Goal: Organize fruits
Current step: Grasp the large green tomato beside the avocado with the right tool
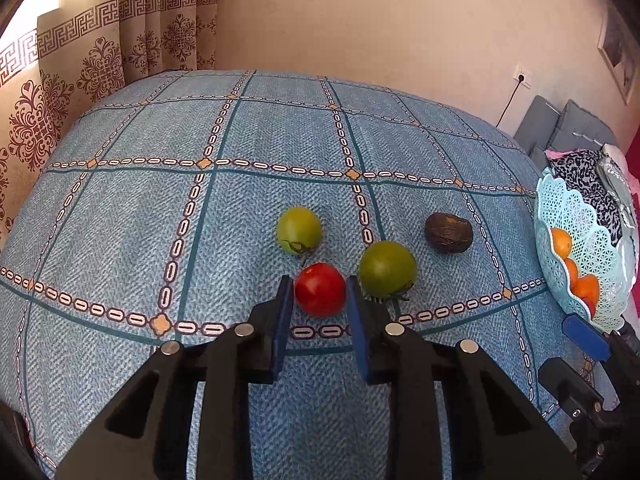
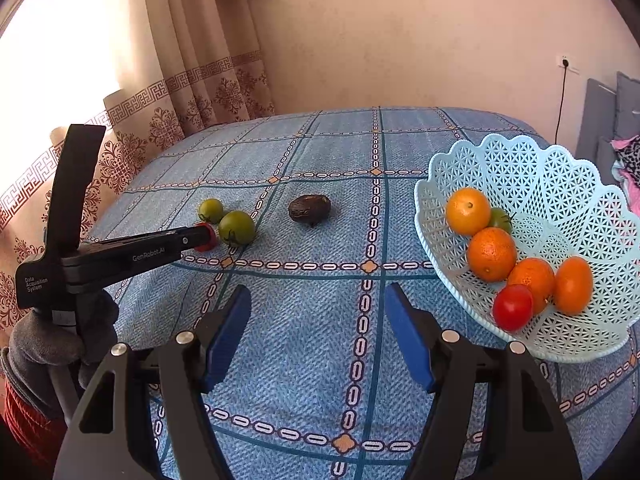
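Red tomato [image 1: 320, 289] between left claw [image 1: 319, 294] pads, contact unclear; right claw [image 2: 318, 300] released, empty.

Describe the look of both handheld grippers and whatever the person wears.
Both the left gripper and right gripper are matte black plastic with blue finger pads and silver pivot pins. White lettering marks the left one's body. A grey knitted glove covers the hand holding it.

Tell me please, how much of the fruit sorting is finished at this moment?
Done: the basket holds four oranges, a red tomato and a green one. In hand: the left gripper stands open around the red tomato on the cloth, not clearly clamped. Left: two green tomatoes and a dark fruit. The right gripper is open, empty.
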`<state>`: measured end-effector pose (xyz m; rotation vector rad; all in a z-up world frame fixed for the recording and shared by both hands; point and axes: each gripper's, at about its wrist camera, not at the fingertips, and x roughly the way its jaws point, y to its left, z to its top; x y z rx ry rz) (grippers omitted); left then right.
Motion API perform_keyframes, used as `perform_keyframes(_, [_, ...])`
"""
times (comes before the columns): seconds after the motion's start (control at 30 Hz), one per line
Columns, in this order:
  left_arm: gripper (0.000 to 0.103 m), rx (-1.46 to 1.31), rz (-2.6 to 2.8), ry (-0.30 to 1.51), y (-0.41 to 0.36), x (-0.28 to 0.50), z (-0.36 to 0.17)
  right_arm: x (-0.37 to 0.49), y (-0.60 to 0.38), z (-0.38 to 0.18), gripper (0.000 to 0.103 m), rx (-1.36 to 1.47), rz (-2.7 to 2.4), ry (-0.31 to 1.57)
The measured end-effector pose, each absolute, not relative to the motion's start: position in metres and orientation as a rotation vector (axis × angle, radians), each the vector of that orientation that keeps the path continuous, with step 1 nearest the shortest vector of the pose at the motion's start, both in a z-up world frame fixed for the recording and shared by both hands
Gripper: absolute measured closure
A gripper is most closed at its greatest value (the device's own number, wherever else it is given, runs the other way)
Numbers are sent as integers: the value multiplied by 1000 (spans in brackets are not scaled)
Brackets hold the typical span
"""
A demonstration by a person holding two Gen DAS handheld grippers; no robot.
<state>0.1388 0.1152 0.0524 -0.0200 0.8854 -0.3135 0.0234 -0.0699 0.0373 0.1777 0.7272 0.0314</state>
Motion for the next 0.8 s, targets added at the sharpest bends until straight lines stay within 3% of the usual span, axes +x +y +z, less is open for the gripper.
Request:
perform_keyframes(0.4, [76,-24,-341,889,115,135,54,44,-52,32,34,164,71,762])
perform_keyframes(0.8, [76,10,-248,771,130,116,77,87,-30,26,34,131,138,811])
